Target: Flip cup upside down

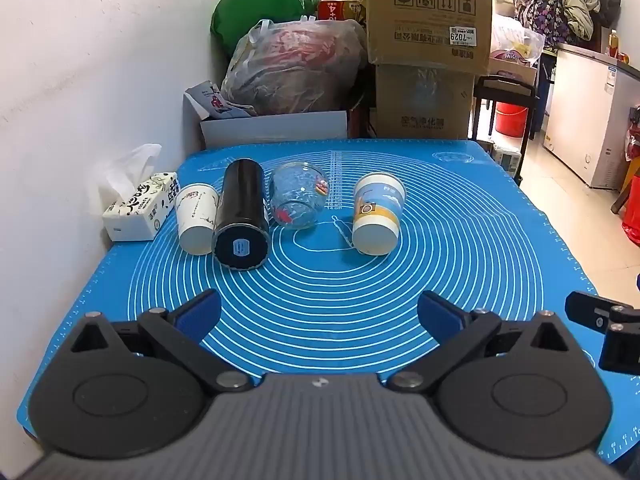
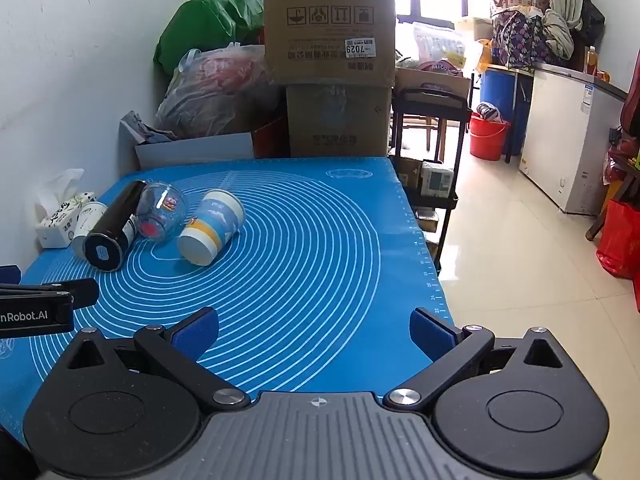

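Observation:
Several cups lie on their sides on the blue mat [image 1: 460,240], bases toward me: a white paper cup [image 1: 196,216], a black tumbler [image 1: 241,222], a clear glass cup [image 1: 300,200] and a blue-and-yellow paper cup [image 1: 376,214]. They also show in the right wrist view: the white cup [image 2: 86,226], the tumbler [image 2: 114,228], the glass cup [image 2: 160,210] and the blue-and-yellow cup [image 2: 210,228]. My left gripper [image 1: 319,314] is open and empty, well short of the cups. My right gripper [image 2: 314,334] is open and empty near the mat's front right.
A tissue box [image 1: 140,210] sits at the mat's left edge by the white wall. Cardboard boxes [image 1: 428,40] and bags [image 1: 292,68] stand behind the table. The table's right edge [image 2: 424,248] drops to a tiled floor. The other gripper shows at the left [image 2: 44,306].

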`<move>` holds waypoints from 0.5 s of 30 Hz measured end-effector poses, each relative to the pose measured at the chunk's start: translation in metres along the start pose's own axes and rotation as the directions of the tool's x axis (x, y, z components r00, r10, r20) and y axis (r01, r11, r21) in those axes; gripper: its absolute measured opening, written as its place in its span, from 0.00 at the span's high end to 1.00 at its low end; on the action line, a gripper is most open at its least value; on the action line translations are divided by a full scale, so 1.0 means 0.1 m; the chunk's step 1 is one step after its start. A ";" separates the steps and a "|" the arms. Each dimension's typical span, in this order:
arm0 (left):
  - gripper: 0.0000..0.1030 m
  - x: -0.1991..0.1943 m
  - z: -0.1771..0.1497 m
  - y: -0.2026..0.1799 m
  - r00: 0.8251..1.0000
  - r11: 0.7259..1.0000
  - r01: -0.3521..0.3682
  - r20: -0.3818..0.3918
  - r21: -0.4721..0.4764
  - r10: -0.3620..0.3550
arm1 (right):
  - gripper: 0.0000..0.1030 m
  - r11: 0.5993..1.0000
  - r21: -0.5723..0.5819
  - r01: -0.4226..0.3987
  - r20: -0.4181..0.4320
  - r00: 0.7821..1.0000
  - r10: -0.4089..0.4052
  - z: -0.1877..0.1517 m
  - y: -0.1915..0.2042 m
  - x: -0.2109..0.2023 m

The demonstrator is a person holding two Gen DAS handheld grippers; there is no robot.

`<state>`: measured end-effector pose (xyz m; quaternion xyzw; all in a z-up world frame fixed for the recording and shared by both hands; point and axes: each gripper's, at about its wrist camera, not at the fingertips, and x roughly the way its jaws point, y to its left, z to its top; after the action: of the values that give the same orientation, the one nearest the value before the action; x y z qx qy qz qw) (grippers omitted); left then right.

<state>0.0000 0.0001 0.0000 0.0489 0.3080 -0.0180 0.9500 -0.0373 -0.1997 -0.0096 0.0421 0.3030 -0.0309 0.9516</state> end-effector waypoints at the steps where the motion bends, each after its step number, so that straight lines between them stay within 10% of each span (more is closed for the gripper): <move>1: 0.00 0.00 0.00 0.00 1.000 1.000 -0.001 0.004 -0.001 0.001 | 0.00 1.000 0.001 -0.001 -0.001 1.000 0.001 0.00 0.00 0.00; 15: 0.00 -0.06 0.03 0.01 1.000 1.000 0.012 0.017 -0.003 -0.012 | 0.00 1.000 0.001 -0.002 0.000 1.000 0.002 -0.01 0.01 0.01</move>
<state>-0.0030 0.0014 0.0056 0.0452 0.3002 -0.0235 0.9525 -0.0367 -0.1985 -0.0107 0.0428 0.3027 -0.0302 0.9517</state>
